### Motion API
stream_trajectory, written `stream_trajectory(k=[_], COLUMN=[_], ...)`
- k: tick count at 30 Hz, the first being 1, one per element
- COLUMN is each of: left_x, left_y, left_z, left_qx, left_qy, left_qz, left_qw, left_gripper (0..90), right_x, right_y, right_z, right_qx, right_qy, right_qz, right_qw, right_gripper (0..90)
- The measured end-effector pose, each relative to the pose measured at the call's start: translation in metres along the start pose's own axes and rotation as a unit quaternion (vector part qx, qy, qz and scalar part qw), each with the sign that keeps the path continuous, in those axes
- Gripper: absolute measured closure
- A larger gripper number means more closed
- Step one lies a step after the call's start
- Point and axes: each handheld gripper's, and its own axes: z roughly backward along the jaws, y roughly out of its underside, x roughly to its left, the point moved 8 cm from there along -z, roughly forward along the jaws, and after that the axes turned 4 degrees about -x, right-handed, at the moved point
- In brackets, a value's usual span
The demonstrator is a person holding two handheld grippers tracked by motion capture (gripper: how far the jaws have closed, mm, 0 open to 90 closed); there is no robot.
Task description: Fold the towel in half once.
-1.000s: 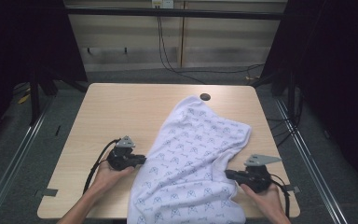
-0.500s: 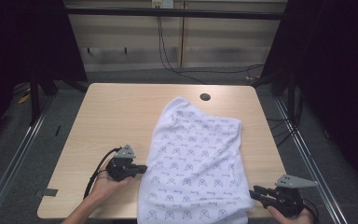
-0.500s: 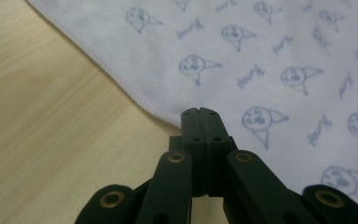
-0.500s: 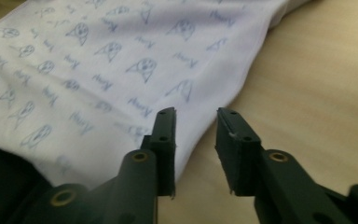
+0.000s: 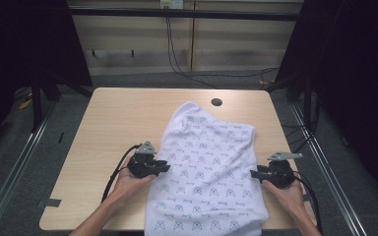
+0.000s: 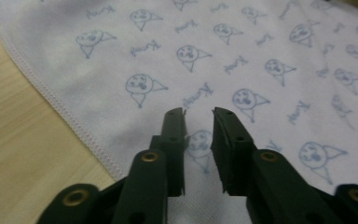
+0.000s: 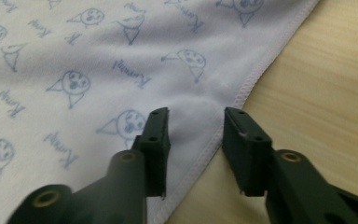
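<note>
**Both grippers parted at the cloth's side hems**

High view: your white printed cloth (image 5: 204,172) lies spread down the middle of the wooden bench (image 5: 123,118), its near end draping over the front edge. Your left gripper (image 5: 158,166) sits at the cloth's left hem and your right gripper (image 5: 254,173) at its right hem, one on each side. A small dark hole (image 5: 216,102) sits in the bench beyond the cloth's far end.

Left gripper view: your left gripper (image 6: 199,116) is released, with a narrow gap between the jaws and nothing pinched. It rests over the cloth (image 6: 242,60), inside the stitched hem (image 6: 51,95). The fabric looks thin, soft and matte, printed with small blue faces and script. If you close from here, you are likely to bunch up a fold of the flat middle instead of the edge, and the lift would drag the cloth askew.

Right gripper view: your right gripper (image 7: 196,119) is also released, spread wider, and straddles the hem (image 7: 247,88), one jaw over cloth (image 7: 98,56), the other over bare bench (image 7: 326,70). The grain of the bench looks smooth, so a shallow bite could slip off the hem. Uneven grips on the two sides would probably twist the cloth or pull it off the front edge.
</note>
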Motion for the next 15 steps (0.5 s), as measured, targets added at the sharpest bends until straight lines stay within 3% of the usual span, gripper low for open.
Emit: stream_trajectory(k=[3, 5, 9, 11, 12, 15], left_x=[-0.002, -0.003, -0.002, 0.005, 0.008, 0.020], left_y=[0.008, 0.012, 0.023, 0.033, 0.034, 0.033], left_z=[0.001, 0.007, 0.021, 0.036, 0.039, 0.040], left_qx=[0.012, 0.020, 0.027, 0.029, 0.024, 0.016], left_qy=[-0.017, -0.014, -0.019, -0.041, -0.044, -0.053], left_qz=[-0.033, -0.036, -0.032, -0.022, -0.008, 0.017], left_qw=[0.9992, 0.9991, 0.9990, 0.9985, 0.9987, 0.9983], left_gripper=[79.3, 87.9, 89.2, 89.2, 89.2, 87.5], right_x=[0.005, 0.008, 0.009, 0.012, 0.014, 0.018], right_y=[-0.003, -0.005, -0.015, -0.021, -0.023, -0.033], right_z=[-0.004, -0.005, 0.000, -0.001, -0.003, -0.007], right_qx=[-0.003, -0.007, -0.032, -0.042, -0.041, -0.051], right_qy=[-0.004, -0.007, -0.015, -0.034, -0.033, -0.033], right_qz=[0.011, 0.023, 0.011, 0.005, 0.011, 0.017], right_qw=[0.9999, 0.9997, 0.9993, 0.9985, 0.9986, 0.9980], right_gripper=[84.4, 87.4, 87.7, 83.6, 75.9, 65.7])
